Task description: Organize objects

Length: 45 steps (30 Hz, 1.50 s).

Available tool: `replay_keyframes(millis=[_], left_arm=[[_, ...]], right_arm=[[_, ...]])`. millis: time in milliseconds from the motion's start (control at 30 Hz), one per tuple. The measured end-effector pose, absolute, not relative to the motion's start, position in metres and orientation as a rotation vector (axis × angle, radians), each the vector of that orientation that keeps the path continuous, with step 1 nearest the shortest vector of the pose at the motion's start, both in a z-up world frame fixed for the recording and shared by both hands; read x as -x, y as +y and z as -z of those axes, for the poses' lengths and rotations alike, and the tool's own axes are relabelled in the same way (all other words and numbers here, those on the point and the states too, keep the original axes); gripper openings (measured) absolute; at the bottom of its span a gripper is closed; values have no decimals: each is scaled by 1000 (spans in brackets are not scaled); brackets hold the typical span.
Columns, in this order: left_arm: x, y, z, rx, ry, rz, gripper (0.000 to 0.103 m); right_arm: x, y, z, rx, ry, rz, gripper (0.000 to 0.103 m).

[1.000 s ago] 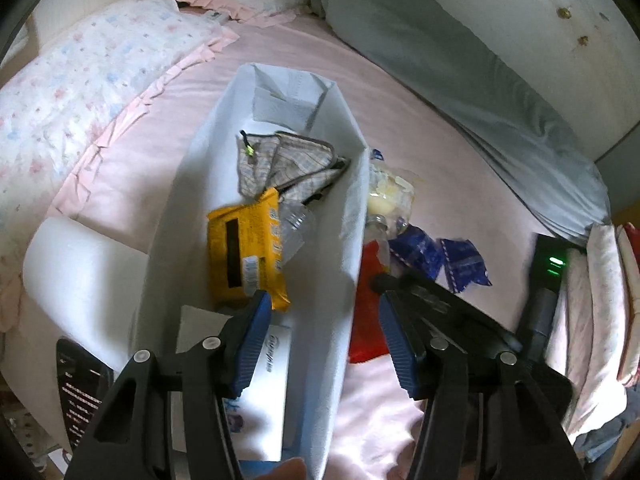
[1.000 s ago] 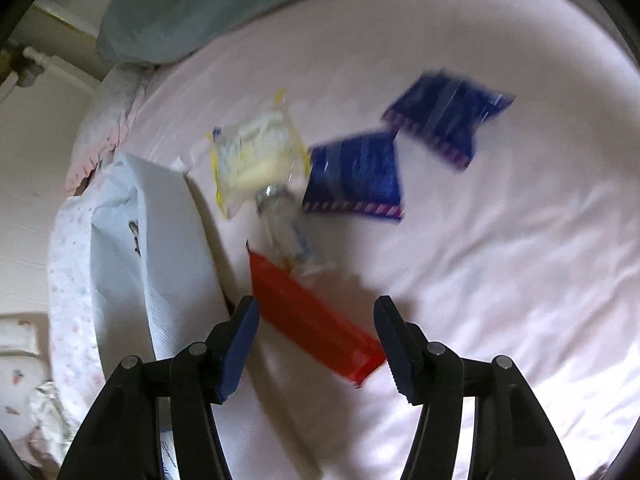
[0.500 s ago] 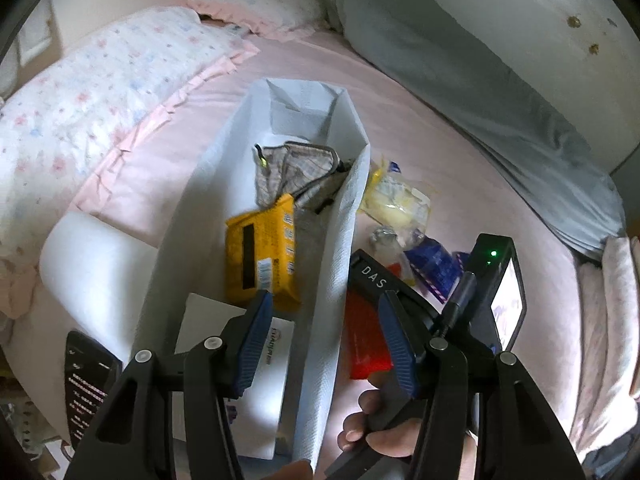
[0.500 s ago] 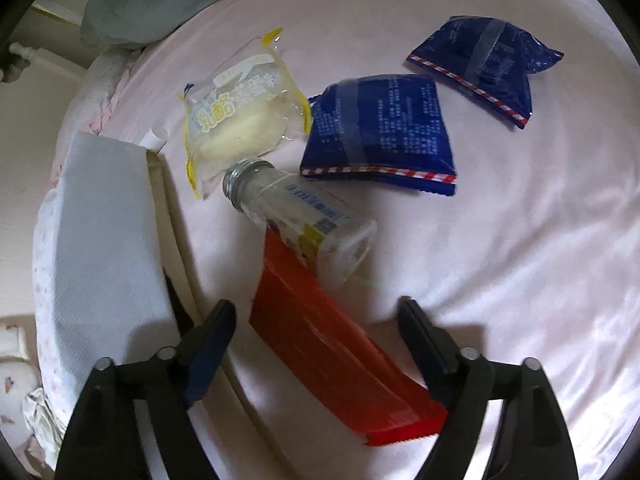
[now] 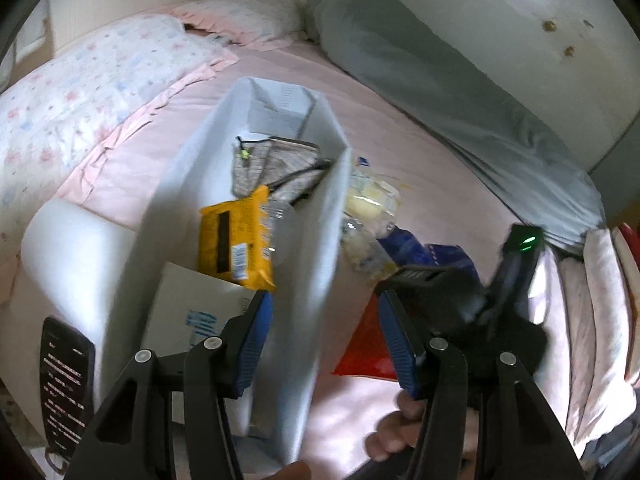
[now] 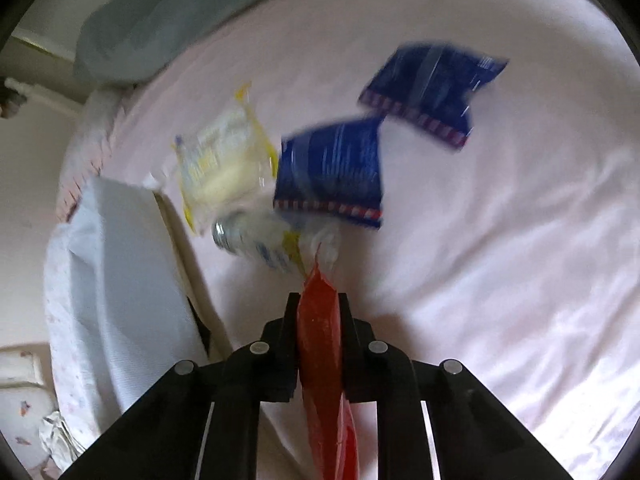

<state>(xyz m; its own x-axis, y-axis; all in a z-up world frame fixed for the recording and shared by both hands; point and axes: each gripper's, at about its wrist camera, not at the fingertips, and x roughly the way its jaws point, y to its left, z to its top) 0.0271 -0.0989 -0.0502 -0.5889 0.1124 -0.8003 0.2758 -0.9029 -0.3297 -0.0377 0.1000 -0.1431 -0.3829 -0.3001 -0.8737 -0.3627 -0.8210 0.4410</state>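
Note:
My right gripper (image 6: 319, 308) is shut on a red packet (image 6: 320, 340), pinched edge-on between the pads, its tip rising past the fingertips. Beyond it on the pink sheet lie a clear bottle (image 6: 264, 240), a yellow-white bread packet (image 6: 224, 160) and two blue packets (image 6: 332, 172) (image 6: 432, 88). My left gripper (image 5: 326, 340) stands open astride the right wall of a white fabric bin (image 5: 320, 208), not pressing on it. In the bin are a yellow packet (image 5: 236, 240), a plaid pouch (image 5: 276, 164) and a white box (image 5: 192, 304). The red packet (image 5: 362, 356) shows right of the bin.
A white paper roll (image 5: 68, 248) and a dark phone (image 5: 66, 380) lie left of the bin. A grey bolster (image 5: 440, 92) runs along the wall, floral pillows (image 5: 80, 80) sit at the far left, and folded cloths (image 5: 600, 320) are stacked at the right.
My right gripper stood wide around the red packet half a second ago; now it has shut on the packet and turned it up on edge. The left gripper has shifted slightly, still open.

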Motion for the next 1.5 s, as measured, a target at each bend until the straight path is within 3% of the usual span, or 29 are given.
replay_keyframes(millis=[400,633,767,1167,1300,1367,1400,1433,1500], left_arm=[[-18,-102,32,-1335,652,2717,55],[-16,-121,34,-1325,831,2677,55],[-16,-117,31,-1315,767,2683,55],[-20,-134,19,-1234,536,2657,55],[-18,-153,22,-1217,549,2621,54],[-16,-163,25,-1225,585,2607,54],[-16,-166,26,-1227,600,2610,55],[-16,-167,25,-1227,599,2614,54],[-16,-165,24,-1221,558,2618,55]], right_arm=[[39,126,89,1565,1205,-2606,15],[42,128,74,1527,1344,-2698,15],[42,121,65,1481,1423,-2777,15],[50,52,21,1288,1231,-3159,16],[55,28,22,1268,1197,-3220,17],[58,19,24,1281,1208,-3232,21],[59,15,24,1304,1194,-3228,31],[58,13,24,1319,1171,-3227,51],[53,11,20,1272,1105,-3232,69]])
